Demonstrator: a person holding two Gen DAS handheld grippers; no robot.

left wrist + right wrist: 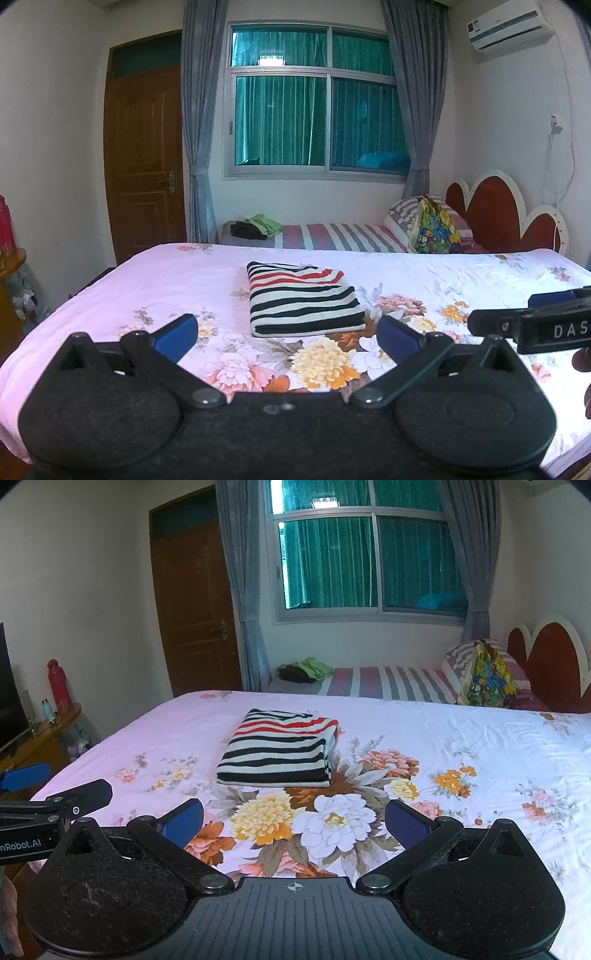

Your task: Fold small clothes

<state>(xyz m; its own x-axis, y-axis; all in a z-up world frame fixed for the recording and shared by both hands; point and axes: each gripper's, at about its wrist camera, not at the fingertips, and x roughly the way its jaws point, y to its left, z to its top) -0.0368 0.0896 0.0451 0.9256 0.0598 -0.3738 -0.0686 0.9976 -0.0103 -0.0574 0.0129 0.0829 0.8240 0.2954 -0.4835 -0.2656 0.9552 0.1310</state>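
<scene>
A folded garment with black, white and red stripes lies flat on the floral bed sheet; it also shows in the right wrist view. My left gripper is open and empty, held above the sheet just short of the garment's near edge. My right gripper is open and empty, a little nearer the bed's front than the garment. Each gripper appears at the edge of the other's view, the right one and the left one.
A second bed with a striped sheet stands behind, carrying a green and dark clothes pile, a pillow and a colourful bag. A wooden side table with red bottles is at the left. Door and window are behind.
</scene>
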